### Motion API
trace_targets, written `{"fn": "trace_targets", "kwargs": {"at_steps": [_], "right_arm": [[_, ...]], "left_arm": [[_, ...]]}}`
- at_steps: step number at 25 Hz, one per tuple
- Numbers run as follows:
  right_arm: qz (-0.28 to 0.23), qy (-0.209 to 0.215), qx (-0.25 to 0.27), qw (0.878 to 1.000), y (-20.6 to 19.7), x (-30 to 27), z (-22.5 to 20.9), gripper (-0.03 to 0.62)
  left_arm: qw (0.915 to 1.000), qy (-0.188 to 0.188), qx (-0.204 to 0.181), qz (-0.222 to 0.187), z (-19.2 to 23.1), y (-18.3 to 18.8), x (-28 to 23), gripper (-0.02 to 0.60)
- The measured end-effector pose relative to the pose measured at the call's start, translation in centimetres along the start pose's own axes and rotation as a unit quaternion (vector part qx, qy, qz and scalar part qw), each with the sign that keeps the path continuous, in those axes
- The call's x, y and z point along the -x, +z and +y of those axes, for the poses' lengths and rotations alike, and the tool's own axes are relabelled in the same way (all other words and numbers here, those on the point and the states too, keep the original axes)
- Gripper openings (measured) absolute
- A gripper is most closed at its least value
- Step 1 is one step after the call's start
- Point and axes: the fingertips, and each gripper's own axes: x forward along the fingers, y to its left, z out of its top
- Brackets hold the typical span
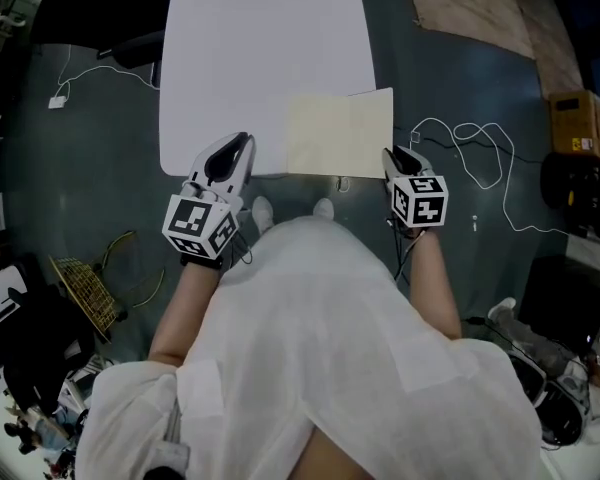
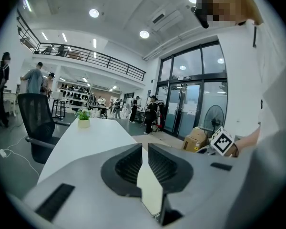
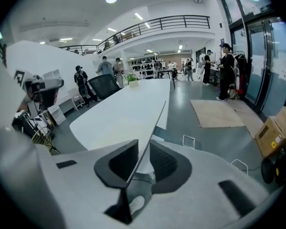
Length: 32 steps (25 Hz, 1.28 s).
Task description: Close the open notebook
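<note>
Frame centre: right gripper [image 1: 393, 156] clamps the notebook [image 1: 330, 133] edge; left gripper [image 1: 238, 146] closed, empty. Best to arc that leaf leftward, no dragging.

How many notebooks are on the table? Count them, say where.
1. The open notebook lies at the table's near edge, its right edge between the right gripper's jaws. No other shows.

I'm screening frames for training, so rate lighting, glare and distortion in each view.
Head view: dim overall, dark floor, yet the white table and open notebook read clearly. Left gripper view: heavy fisheye, black corners, ceiling lamps glare. Right gripper view: same fisheye, bright even light, the notebook's edge sharp in the right gripper.
</note>
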Motion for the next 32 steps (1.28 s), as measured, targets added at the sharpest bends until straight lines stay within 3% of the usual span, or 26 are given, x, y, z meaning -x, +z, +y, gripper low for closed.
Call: {"fn": "trace_targets", "kwargs": {"at_steps": [7,14,27,32], "right_arm": [[-0.008,-0.002,0.100,0.995,3.4,-0.6,3.7,0.075],[-0.011,0.034,0.139,0.990,5.0,-2.5,8.9,0.064],[0.064,0.075,0.206,0.974,1.5,-6.6,13.9,0.078],[0.102,0.080,0.243,0.961,-0.4,-8.0,14.8,0.090]], "left_arm": [[1.0000,-0.005,-0.001,-0.003,1.6,0.6,0.5,0.034],[0.9999,0.008,0.004,-0.006,4.6,1.1,1.2,0.034],[0.9996,0.023,0.014,0.000,8.2,0.9,2.8,0.034],[0.9995,0.026,0.016,0.006,8.8,0.5,3.1,0.034]]}}
